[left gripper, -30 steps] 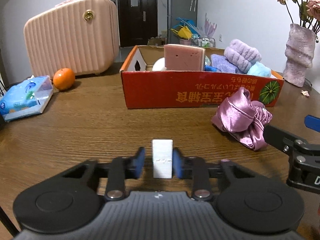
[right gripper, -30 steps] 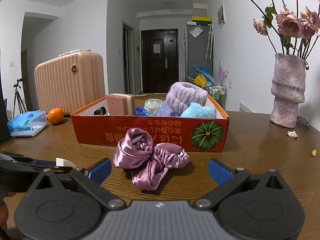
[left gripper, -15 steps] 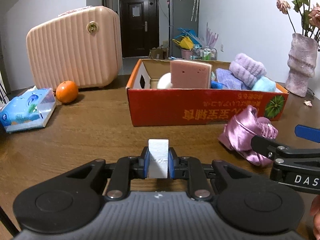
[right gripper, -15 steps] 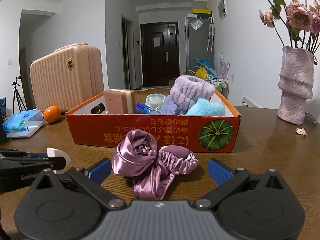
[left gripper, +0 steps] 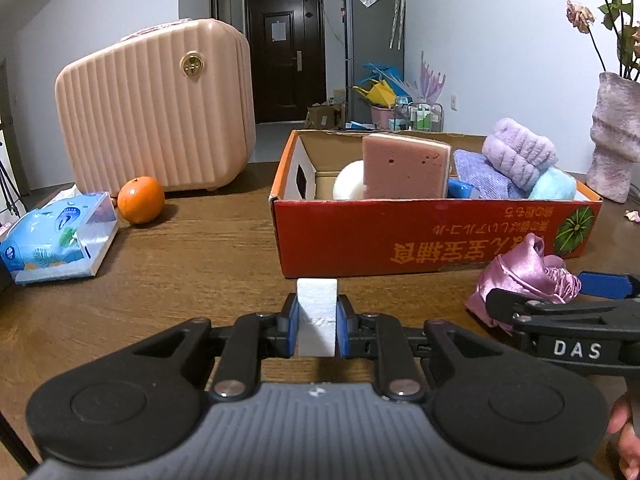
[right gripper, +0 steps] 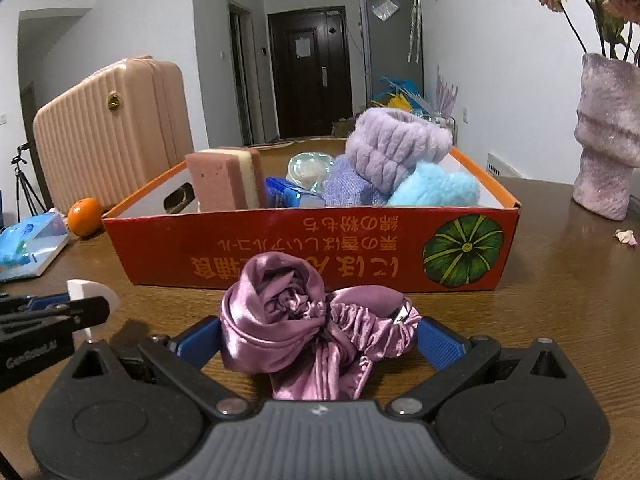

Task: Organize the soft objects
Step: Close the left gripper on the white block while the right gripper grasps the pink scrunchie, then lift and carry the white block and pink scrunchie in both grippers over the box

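While you work over a dark brown wooden table (left gripper: 192, 248), the room behind it shows white walls, a dark door (left gripper: 285, 56) at the far end and a tall grey cabinet (left gripper: 374, 46) beside it. Take the red cardboard box (left gripper: 432, 236) as your landmark. Left of the box stands a ribbed pink suitcase (left gripper: 156, 114), with an orange (left gripper: 141, 199) at its foot and a blue tissue pack (left gripper: 60, 236) further left. Right of the box stands a mauve vase (right gripper: 608, 136) holding faded flowers.

Inside the box you have a pink sponge (left gripper: 404, 168) standing on edge, a lilac plush band (right gripper: 396, 146), a light blue fluffy piece (right gripper: 436, 188) and a folded purple cloth (left gripper: 482, 178).

Your left gripper (left gripper: 317, 322) is closed on a white foam block (left gripper: 317, 316), held upright above the table, in front of the box's left end. Your right gripper (right gripper: 320, 338) is spread wide, its blue pads on either side of the pink satin scrunchie (right gripper: 304, 320), which lies on the table just in front of the box; whether the pads touch it you cannot tell.

Only the left wrist view shows a white rounded thing (left gripper: 349, 181) behind the sponge. Only the right wrist view shows a clear plastic-wrapped item (right gripper: 310, 168) and a blue packet (right gripper: 286, 194) in the box, and a tripod (right gripper: 22, 184) beyond the suitcase.
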